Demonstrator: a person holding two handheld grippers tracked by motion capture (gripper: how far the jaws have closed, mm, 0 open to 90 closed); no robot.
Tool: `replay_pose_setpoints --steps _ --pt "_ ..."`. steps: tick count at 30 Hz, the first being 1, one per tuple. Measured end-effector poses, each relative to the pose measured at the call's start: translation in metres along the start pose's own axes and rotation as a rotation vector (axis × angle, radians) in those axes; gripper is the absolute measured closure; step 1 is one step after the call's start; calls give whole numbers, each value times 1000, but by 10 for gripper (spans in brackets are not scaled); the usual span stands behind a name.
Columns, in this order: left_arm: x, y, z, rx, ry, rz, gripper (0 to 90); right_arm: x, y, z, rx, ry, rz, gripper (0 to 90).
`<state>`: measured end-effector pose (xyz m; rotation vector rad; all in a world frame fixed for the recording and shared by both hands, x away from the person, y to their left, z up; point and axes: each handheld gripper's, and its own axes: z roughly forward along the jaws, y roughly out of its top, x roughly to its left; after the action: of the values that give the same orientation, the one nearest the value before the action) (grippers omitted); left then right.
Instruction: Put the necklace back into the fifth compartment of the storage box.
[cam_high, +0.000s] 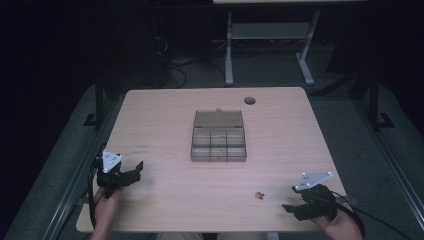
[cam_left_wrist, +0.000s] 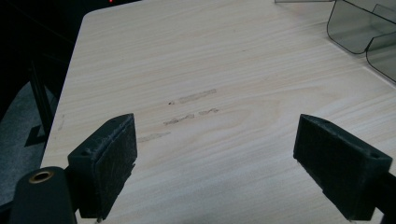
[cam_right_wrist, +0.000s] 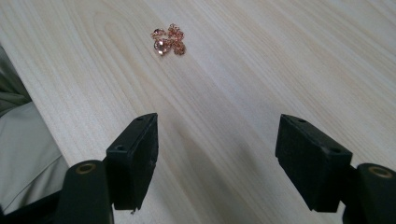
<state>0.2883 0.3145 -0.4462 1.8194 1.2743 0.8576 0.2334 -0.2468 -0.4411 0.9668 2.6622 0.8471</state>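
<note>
From above, the rose-gold chain (cam_high: 259, 195) lay near the table's (cam_high: 165, 200) front edge, just beside the right hand-held gripper (cam_high: 289, 208). Left hand-held gripper (cam_left_wrist: 215, 163): jaws wide, empty. Right gripper view: jaws wide; the tangled chain (cam_right_wrist: 168, 40) might slip or snag when pinched.

We carry two black two-jaw grippers, the left gripper (cam_high: 131, 171) and the right gripper (cam_high: 292, 209), each topped by a grey three-cornered plate. Black cables trail behind. Brass-ringed screw holes mark the jaw mounts.
</note>
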Motion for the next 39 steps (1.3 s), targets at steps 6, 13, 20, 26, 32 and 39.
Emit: replay_pose_setpoints --steps 6,13,20,26,32,39 --pt "-2 1 2 0 -4 2 131 1 2 3 9 2 -5 290" --pt "-2 1 0 -2 -6 8 131 5 6 5 19 2 -14 293" --pt "-2 2 0 -4 -7 10 131 7 13 9 28 9 -30 294" --pt "0 2 -1 -8 0 -2 131 8 19 11 23 22 -39 300" --pt "1 2 -1 -14 4 -3 131 13 28 13 40 26 -65 325" --pt "2 1 -1 -10 5 -9 131 10 40 15 75 60 -69 383"
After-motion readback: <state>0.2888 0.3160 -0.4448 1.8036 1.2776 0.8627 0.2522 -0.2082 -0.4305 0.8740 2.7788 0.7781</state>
